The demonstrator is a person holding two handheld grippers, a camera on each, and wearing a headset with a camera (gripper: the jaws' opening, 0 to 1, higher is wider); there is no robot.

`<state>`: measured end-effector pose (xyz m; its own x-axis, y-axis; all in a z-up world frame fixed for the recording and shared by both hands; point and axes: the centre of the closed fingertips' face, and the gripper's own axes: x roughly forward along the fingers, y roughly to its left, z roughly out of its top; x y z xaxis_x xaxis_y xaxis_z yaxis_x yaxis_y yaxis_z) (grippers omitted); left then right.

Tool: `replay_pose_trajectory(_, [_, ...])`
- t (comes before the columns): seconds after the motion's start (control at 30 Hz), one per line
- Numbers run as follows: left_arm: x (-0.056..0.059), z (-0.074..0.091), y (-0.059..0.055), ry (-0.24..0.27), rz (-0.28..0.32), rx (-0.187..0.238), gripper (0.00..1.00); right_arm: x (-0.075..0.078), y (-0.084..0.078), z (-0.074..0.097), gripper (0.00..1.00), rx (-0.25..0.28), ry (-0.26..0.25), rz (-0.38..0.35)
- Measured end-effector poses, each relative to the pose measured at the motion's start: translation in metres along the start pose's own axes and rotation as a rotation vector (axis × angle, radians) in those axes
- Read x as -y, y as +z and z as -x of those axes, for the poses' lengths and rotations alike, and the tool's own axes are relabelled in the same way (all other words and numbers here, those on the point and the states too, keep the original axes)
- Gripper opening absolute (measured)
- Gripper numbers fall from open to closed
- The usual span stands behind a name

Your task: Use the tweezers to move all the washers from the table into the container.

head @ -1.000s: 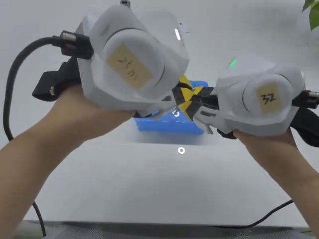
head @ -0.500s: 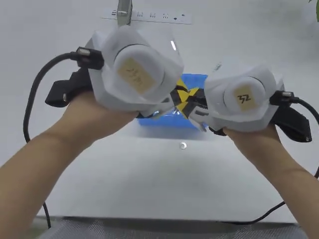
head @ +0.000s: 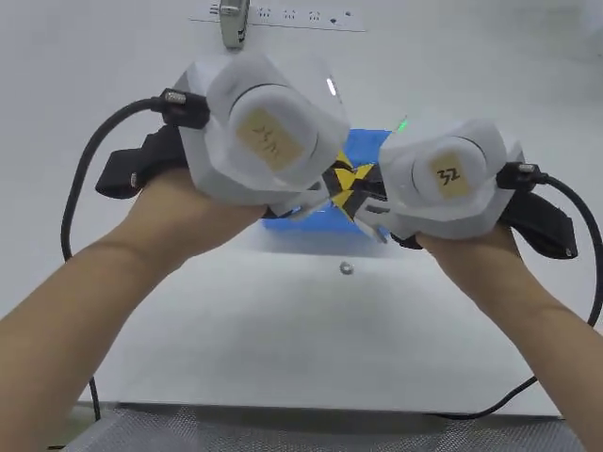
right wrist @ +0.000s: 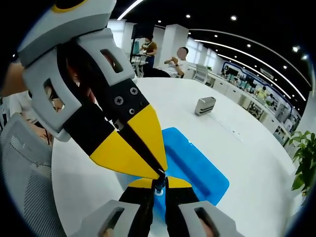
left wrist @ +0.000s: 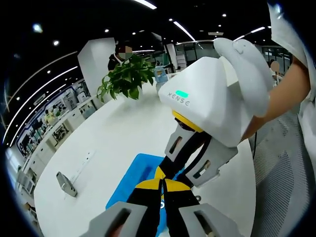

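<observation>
The left gripper [left wrist: 161, 191] and the right gripper [right wrist: 159, 186] are held tip to tip above a flat, blue, rectangular container [head: 320, 222]. In the head view their bulky white housings and the person's hands cover most of the container, leaving bare its near edge and a far corner.

In the left gripper view its black, yellow-tipped fingers [left wrist: 148, 186] stand with only a narrow slit between them. The right gripper's fingers [right wrist: 142, 186] are drawn equally close. Where the four yellow tips meet is too crowded and small to tell whether anything thin is pinched there.

One small, round, silver washer [head: 347, 268] lies on the white tabletop [head: 283, 330], just in front of the container's near edge and apart from it. The container's inside is hidden, so I cannot tell what it holds.

A white power strip [head: 283, 14] is cut off at the head view's top edge.
</observation>
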<state>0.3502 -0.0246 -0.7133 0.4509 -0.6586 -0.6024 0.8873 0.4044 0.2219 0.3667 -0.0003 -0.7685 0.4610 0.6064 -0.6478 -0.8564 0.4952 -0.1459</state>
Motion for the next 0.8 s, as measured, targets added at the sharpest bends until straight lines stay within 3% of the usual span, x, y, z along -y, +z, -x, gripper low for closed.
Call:
replay_pose_trajectory(0.4, [0.000, 0.002, 0.003, -0.003, 0.000, 0.006, 0.00, 0.000, 0.002, 0.004, 0.04, 0.018, 0.011, -0.066])
replay_pose_trajectory(0.8, [0.006, 0.027, 0.025, 0.020, -0.034, 0.051, 0.00, -0.004, 0.023, 0.033, 0.05, 0.097, -0.040, -0.057])
